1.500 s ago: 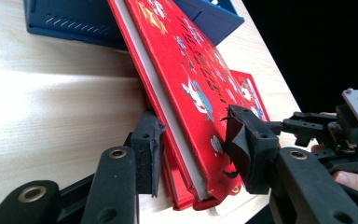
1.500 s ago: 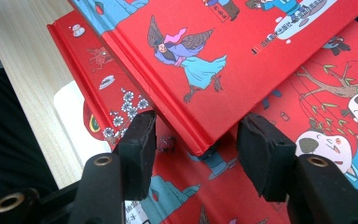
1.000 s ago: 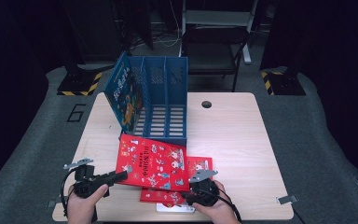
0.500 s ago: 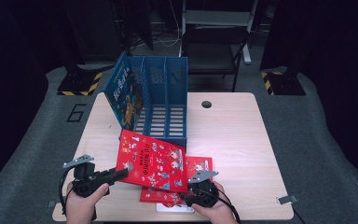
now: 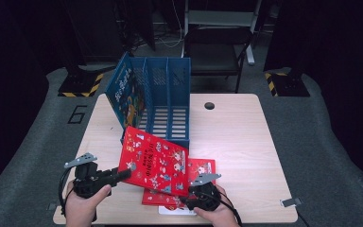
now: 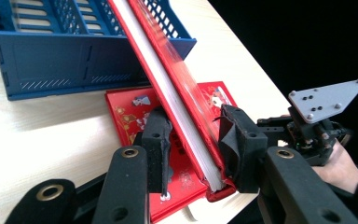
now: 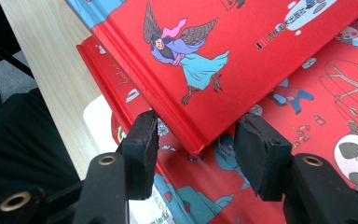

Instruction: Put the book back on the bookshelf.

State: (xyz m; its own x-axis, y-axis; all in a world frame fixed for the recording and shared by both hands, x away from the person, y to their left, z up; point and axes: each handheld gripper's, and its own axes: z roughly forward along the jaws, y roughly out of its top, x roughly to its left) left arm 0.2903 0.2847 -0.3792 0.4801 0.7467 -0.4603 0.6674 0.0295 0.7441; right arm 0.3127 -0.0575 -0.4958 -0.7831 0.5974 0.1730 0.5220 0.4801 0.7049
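- Your left gripper [image 5: 118, 175] reaches in from the left at the near edge of the table [image 5: 246, 142]; its jaws straddle the near left corner of the raised red book [image 5: 155, 161].
- In the left gripper view the book's page edge runs between the two pads [image 6: 156, 140]. The right pad sits against the red cover, while a gap shows between the left pad and the pages. The jaws have just been closing with the book between them, but they are not yet clamped on it.
- The raised red book [image 6: 177, 88] tilts: its far edge leans on the front of the blue file rack [image 5: 163, 99], its near edge hangs above the table.
- Your right gripper [image 5: 189, 196] sits at the near edge of the table, under the book's near right corner. In the right gripper view that corner [image 7: 200, 70] hangs between the jaws, and both pads [image 7: 142, 144] stand clear of it: jaws apart, holding nothing.
- A second red book [image 5: 201, 170] lies flat on the table beneath the raised one, partly covered by it. A white sheet [image 5: 170, 210] peeks out from under its near edge.
- The rack stands upright toward the far left of the table, with a blue picture book [image 5: 125, 94] leaning against its left side.
- A dark round hole [image 5: 209, 105] marks the tabletop to the right of the rack.
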